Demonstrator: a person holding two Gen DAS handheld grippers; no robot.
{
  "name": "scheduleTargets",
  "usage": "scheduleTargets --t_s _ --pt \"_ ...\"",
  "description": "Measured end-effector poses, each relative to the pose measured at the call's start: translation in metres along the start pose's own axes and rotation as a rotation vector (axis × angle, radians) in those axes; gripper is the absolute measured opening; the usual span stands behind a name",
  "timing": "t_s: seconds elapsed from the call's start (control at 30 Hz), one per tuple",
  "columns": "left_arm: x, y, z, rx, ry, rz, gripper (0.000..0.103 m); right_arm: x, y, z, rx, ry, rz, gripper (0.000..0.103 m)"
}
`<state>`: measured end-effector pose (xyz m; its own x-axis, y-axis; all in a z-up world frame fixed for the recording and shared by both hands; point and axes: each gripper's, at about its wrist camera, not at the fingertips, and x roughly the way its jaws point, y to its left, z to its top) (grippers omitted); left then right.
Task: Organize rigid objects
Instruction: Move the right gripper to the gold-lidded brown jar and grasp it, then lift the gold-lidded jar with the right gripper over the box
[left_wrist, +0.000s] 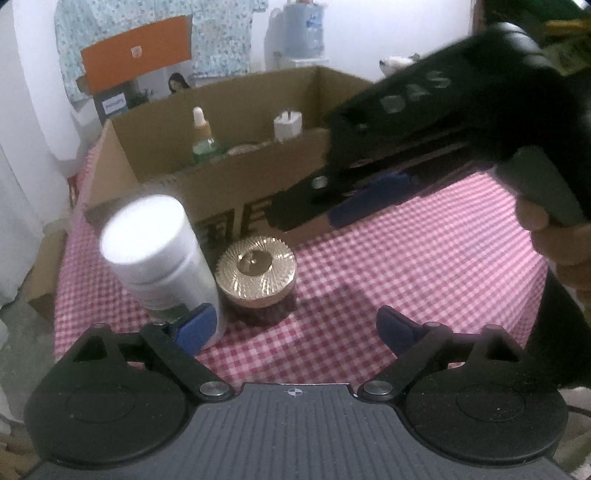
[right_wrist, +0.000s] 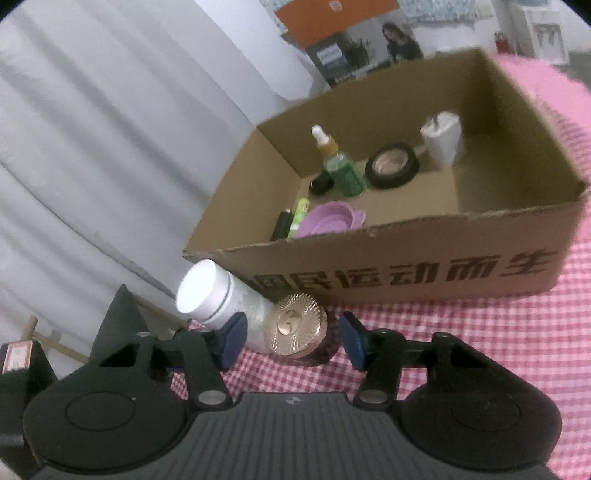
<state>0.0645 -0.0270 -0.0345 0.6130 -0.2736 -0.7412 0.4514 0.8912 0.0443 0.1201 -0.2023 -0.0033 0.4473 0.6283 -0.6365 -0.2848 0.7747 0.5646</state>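
On the desk's pink-and-white checked cloth (left_wrist: 406, 258), a white cylindrical plastic bottle (left_wrist: 162, 266) stands at the left, touching a squat jar with a ribbed gold lid (left_wrist: 256, 271). Behind them sits an open brown cardboard box (right_wrist: 424, 273) holding a green dropper bottle (right_wrist: 341, 171) and a black tape roll (right_wrist: 392, 166). The left gripper (left_wrist: 295, 325) has its jaws spread wide, empty. The right gripper (right_wrist: 291, 336) has its jaws apart around the jar, not pressing.
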Motion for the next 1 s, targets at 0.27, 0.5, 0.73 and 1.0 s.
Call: scheduleTargets --t_s 0.27,0.5,0.73,1.0 --pt "0.022 0.003 0.001 -0.002 0.018 -0.005 0.085 0.043 -0.008 0.006 0.015 0.078 -0.006 0.044" --pt "0.023 0.003 0.006 0.002 0.005 -0.052 0.085 0.049 -0.011 0.007 0.003 0.108 -0.010 0.043" --pt "0.029 -0.021 0.012 0.066 -0.005 -0.110 0.085 0.031 -0.027 0.000 0.033 0.100 -0.037 0.043" --pt "0.028 -0.033 0.013 0.083 -0.025 -0.087 0.084 0.006 -0.044 -0.006 0.077 0.065 -0.064 0.043"
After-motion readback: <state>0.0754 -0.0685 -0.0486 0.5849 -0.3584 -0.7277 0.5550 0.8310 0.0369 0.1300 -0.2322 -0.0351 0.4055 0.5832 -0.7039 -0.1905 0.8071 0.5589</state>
